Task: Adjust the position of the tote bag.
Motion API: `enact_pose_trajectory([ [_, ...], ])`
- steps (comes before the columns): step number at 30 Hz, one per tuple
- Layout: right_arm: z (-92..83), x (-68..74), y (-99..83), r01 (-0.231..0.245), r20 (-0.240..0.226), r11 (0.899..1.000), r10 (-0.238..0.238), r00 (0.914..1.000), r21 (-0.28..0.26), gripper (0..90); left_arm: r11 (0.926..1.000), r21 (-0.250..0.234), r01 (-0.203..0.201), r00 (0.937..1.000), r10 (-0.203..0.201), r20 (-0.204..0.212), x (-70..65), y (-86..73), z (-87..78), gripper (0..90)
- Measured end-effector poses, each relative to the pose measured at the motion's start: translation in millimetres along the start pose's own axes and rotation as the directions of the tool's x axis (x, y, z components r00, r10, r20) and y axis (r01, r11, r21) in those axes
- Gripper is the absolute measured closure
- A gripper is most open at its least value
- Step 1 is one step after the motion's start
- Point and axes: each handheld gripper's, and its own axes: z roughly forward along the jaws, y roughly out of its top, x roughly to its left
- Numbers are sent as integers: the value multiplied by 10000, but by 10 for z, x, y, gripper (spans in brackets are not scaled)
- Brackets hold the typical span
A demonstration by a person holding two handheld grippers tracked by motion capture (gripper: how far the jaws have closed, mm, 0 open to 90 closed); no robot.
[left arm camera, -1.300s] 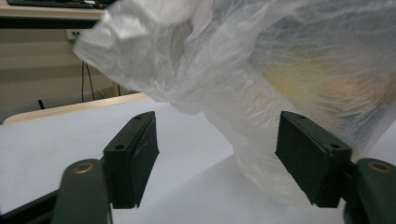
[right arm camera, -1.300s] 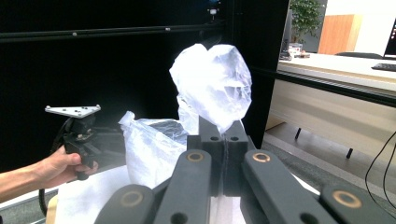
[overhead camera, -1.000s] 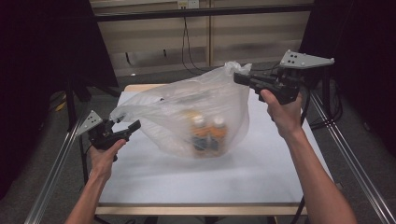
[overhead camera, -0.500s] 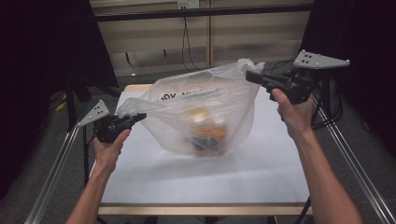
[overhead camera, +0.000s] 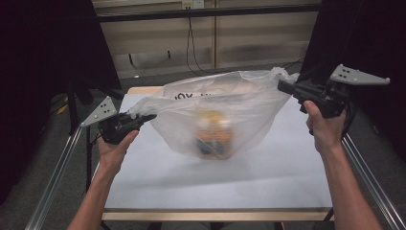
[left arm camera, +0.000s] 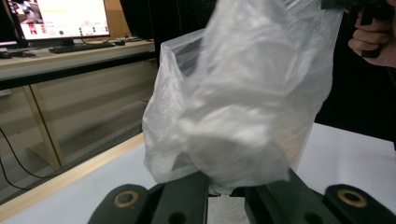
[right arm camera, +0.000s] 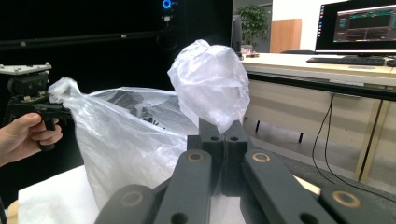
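Orange-lidded bottles inside bag

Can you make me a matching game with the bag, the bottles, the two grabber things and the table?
Things:
1. plastic bag
2. bottles
3. left hand-held gripper
4. right hand-held gripper
5. table

Descriptions:
A. white top, wooden front edge
B. blurry orange shapes inside the bag
C. shut on the bag's edge at the left of the high view
D. see-through, stretched between both grippers
E. shut on the bag's bunched edge at the right of the high view

Pairs: 1-D, 2-B, 3-C, 4-E, 5-A
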Motion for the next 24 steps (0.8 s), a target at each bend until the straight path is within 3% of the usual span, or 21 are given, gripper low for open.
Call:
enact_pose_trajectory([
  [5,-127,-55,-125,-339,47,9992,340,9994,-191,900,10000,25,41,9995,-42,302,-29,-25,48,887],
  [7,-125,-65,-142,-355,116,9993,356,9993,-85,900,9996,281,-49,9988,35,485,-73,-46,99,887],
  [9,-114,-64,-143,-342,91,9994,343,9994,-49,900,9993,340,-141,9988,125,474,-77,-51,102,887],
  [10,-104,-59,-147,-334,75,9994,333,9994,44,900,9995,318,27,9987,-43,514,-88,-64,104,887],
  [11,-90,-55,-159,-319,70,9994,319,9995,99,900,9992,383,-149,9986,130,504,-77,-70,96,888],
  [18,-70,-18,-256,-456,-178,9985,461,9988,313,900,9979,641,49,9988,-80,476,-59,-194,49,888],
  [20,-60,7,-277,-427,-249,9984,437,9987,363,900,9951,966,-202,9996,180,236,-60,-238,39,888],
  [24,-35,78,-344,-378,-442,9982,399,9982,461,900,9947,1024,-12,9987,-39,499,-59,-305,31,888],
])
